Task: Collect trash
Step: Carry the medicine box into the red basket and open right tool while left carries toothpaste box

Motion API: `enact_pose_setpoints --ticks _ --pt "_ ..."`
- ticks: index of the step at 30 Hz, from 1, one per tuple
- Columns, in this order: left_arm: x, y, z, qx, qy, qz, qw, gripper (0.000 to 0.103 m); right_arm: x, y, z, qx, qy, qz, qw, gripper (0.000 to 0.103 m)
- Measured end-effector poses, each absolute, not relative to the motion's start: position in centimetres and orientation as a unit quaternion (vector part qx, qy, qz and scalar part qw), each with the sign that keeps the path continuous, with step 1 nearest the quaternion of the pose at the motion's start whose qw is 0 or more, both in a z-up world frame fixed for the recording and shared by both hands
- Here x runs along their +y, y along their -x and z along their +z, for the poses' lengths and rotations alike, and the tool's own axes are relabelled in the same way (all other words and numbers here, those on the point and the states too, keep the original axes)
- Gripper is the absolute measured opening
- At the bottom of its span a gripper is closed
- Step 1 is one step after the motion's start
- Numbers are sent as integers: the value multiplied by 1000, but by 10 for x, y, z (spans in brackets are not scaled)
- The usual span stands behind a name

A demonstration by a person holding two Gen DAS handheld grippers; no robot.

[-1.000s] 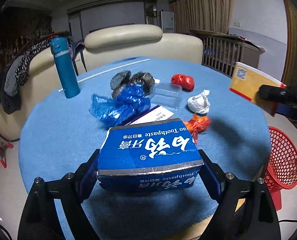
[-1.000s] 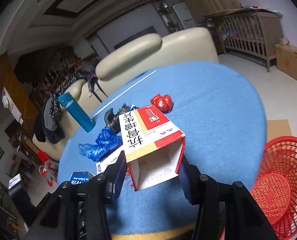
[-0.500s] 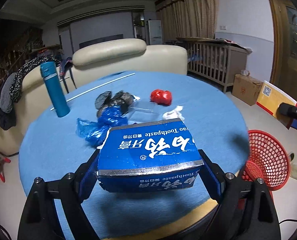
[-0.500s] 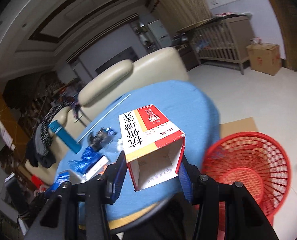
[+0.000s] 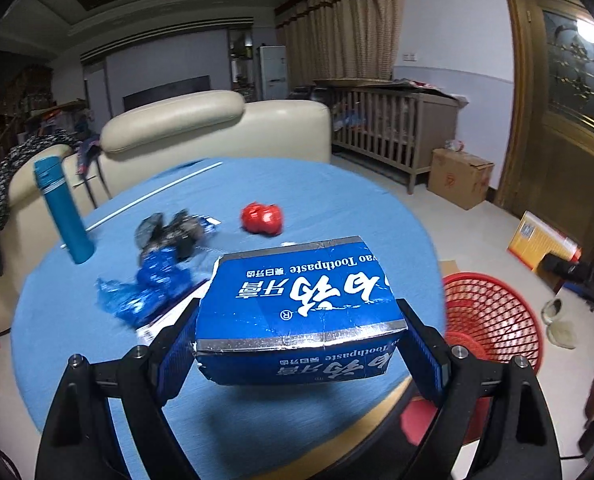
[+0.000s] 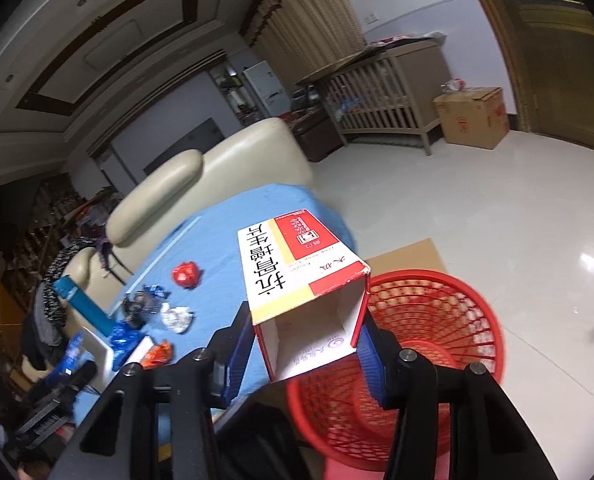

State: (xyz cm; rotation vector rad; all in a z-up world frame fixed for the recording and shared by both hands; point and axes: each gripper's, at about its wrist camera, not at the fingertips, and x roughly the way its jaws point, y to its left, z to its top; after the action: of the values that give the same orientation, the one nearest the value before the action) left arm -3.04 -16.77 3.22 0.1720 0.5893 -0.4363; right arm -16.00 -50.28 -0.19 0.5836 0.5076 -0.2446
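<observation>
My left gripper (image 5: 297, 354) is shut on a blue toothpaste box (image 5: 299, 308) and holds it above the near edge of the round blue table (image 5: 337, 200). My right gripper (image 6: 303, 346) is shut on an open red, white and yellow carton (image 6: 301, 276) and holds it over the rim of the red mesh basket (image 6: 429, 332) on the floor. The basket also shows in the left wrist view (image 5: 493, 316), right of the table. The carton (image 5: 537, 240) in my right gripper shows there too.
On the table lie a red crumpled wrapper (image 5: 261, 219), blue plastic bag (image 5: 145, 288), dark wad (image 5: 169, 232), white paper ball (image 6: 177, 318), orange wrapper (image 6: 157, 354), and a teal flask (image 5: 63, 210). A cream sofa (image 5: 201, 128), crib (image 5: 393, 120) and cardboard box (image 5: 459, 178) stand behind.
My right gripper has carried the carton off the table, right and down over the red basket. My left gripper has lifted the toothpaste box and swung right toward the basket.
</observation>
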Motion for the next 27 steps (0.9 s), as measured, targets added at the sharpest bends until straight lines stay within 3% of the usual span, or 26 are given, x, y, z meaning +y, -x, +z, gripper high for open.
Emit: enact_pose_setpoints --ticks 18,22,25,27 --pt "-264 41 30 286 -130 -295 903 91 -553 176 -78 322 -310 -191 874 52" --pt "-286 45 27 287 -140 -315 894 91 -556 171 -90 348 -310 -196 863 56" --pt "-298 48 25 288 -148 -326 888 91 -553 169 -92 357 -298 -193 864 70" --pt "-307 50 21 292 -152 -333 883 91 -553 171 -89 353 -290 -199 867 71"
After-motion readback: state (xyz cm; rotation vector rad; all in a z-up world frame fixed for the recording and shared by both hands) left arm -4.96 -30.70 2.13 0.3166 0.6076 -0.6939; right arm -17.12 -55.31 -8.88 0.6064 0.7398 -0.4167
